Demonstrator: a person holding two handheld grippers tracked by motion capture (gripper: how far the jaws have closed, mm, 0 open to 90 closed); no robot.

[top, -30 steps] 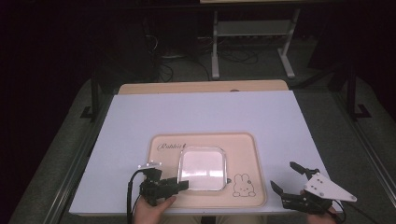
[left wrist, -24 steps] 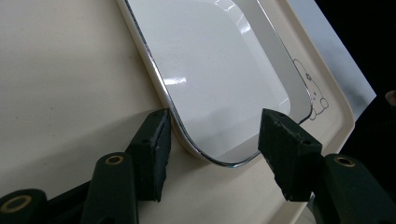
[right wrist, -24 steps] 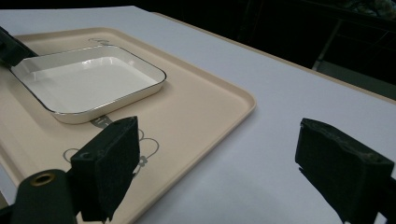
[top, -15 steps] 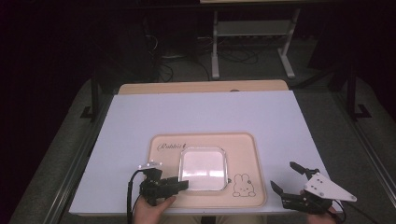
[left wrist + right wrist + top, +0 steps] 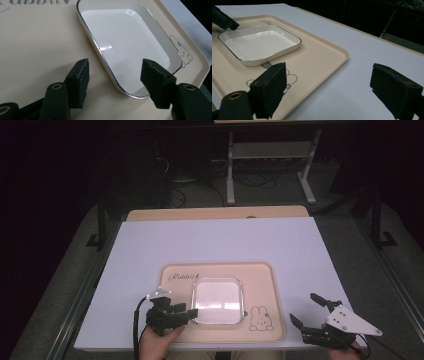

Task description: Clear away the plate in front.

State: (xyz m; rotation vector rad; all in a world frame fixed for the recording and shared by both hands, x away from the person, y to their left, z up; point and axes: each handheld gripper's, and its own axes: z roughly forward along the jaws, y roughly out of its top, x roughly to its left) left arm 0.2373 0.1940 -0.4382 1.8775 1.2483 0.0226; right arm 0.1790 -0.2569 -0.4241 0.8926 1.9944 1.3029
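Note:
A white square dish [image 5: 218,300] with a thin silver rim sits on a beige tray [image 5: 260,277]. My left gripper [image 5: 188,312] lies at the dish's near left corner and points at it. In the left gripper view the jaws of my left gripper [image 5: 116,75] have just been opening. They straddle the rim of the dish [image 5: 125,42] without pressing on it. My right gripper [image 5: 303,307] rests to the right of the tray near the table's front edge. In the right gripper view my right gripper [image 5: 333,90] stands wide open over the edge of the tray [image 5: 324,57] with nothing between its jaws.
The tray carries a rabbit drawing [image 5: 259,317] and lies on a white table cover [image 5: 220,240]. A strip of wooden tabletop [image 5: 215,213] shows at the far edge. A metal rack [image 5: 270,155] and cables stand on the dark floor beyond.

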